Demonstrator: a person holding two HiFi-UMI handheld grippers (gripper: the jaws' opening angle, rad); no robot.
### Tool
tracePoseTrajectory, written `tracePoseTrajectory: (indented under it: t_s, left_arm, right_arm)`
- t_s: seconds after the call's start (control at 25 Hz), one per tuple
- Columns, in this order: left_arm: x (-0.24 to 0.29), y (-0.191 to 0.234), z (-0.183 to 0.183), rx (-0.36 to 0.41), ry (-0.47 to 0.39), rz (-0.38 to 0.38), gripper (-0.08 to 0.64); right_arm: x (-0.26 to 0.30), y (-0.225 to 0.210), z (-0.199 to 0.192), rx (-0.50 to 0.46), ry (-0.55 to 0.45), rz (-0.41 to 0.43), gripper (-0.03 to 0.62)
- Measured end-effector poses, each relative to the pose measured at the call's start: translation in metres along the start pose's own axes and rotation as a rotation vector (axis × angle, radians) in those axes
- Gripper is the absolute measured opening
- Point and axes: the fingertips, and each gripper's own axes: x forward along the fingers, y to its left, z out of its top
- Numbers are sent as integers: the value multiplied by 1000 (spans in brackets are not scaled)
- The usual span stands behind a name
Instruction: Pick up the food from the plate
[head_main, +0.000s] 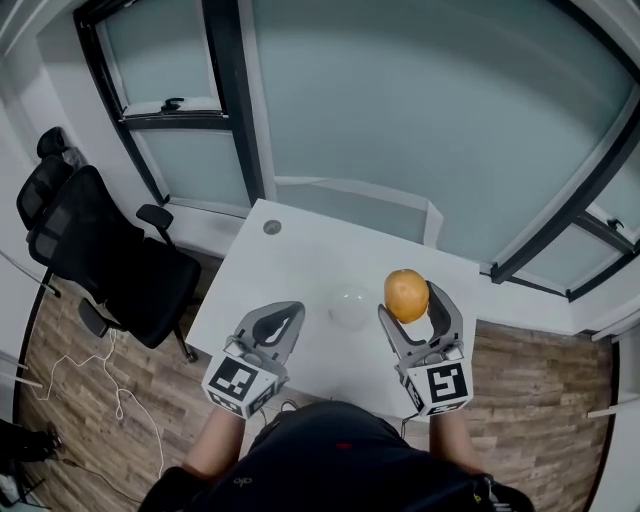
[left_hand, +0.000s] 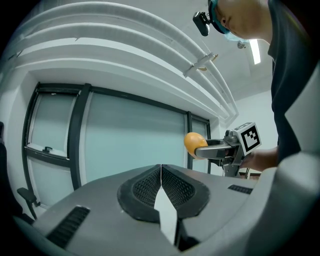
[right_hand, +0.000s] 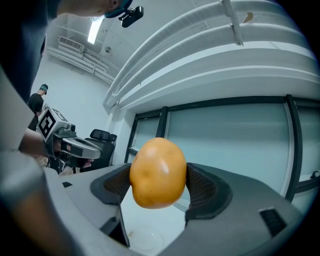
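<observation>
My right gripper (head_main: 408, 299) is shut on an orange-yellow, potato-like piece of food (head_main: 406, 295), held well above the white table (head_main: 300, 262). The same food (right_hand: 158, 173) fills the gap between the jaws in the right gripper view. A clear glass plate (head_main: 351, 305) lies on the table below and left of it, and shows faintly as the plate (right_hand: 144, 239) under the jaws. My left gripper (head_main: 283, 322) hangs over the table's near left part, shut with its pads (left_hand: 161, 189) pressed together and nothing between them. From the left gripper view the food (left_hand: 195, 143) and right gripper (left_hand: 200, 151) appear at the right.
A black office chair (head_main: 105, 255) stands left of the table. Large frosted windows (head_main: 420, 110) run behind the table's far edge. A small round grommet (head_main: 272, 227) sits in the table's far left corner. White cable (head_main: 90, 375) trails on the wooden floor at left.
</observation>
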Motion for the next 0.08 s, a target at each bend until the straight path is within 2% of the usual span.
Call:
tracePoseTrajectory:
  t_s: [0.08]
  left_arm:
    - [-1,2,0,-4,5,5,23]
  right_arm:
    - [1,2,0,4,0,6,359]
